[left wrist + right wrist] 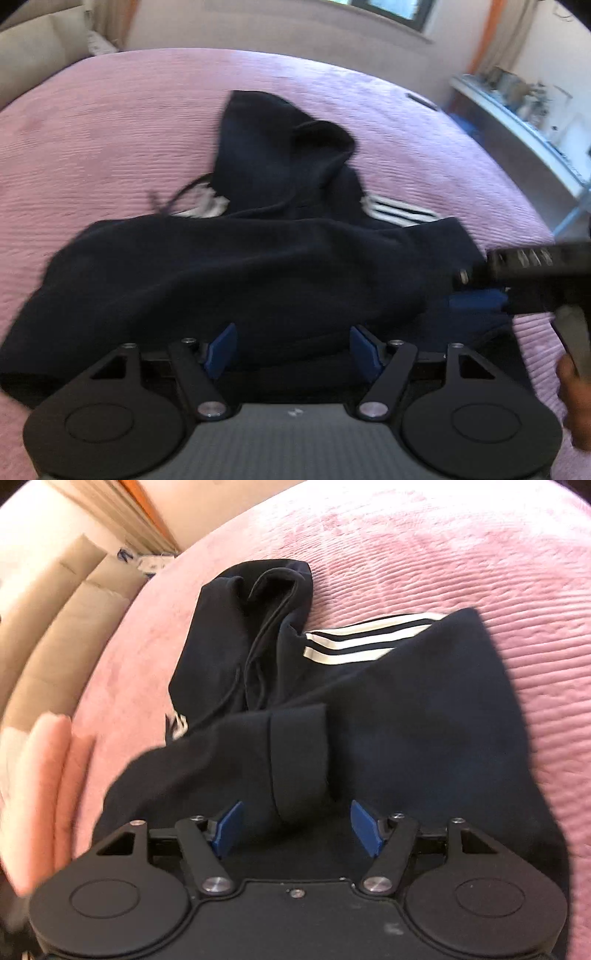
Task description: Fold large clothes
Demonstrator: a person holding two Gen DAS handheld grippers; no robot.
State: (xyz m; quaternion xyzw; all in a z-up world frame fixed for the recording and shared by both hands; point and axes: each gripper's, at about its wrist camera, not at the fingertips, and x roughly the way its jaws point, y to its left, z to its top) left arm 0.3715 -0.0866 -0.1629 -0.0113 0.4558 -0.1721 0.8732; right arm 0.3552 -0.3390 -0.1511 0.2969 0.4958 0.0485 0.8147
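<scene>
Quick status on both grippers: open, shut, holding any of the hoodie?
Left gripper: open, nothing gripped; dark hoodie lies just beyond its pads.
Right gripper: open, nothing gripped; a folded sleeve lies between its pads, unpinched.

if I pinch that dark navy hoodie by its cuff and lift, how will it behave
The dark navy hoodie with white stripes would probably droop and unfold, since it lies in soft creases. Its cuff looks thick, so likely easy to pinch. The ribbed pink bedspread may drag it.
</scene>
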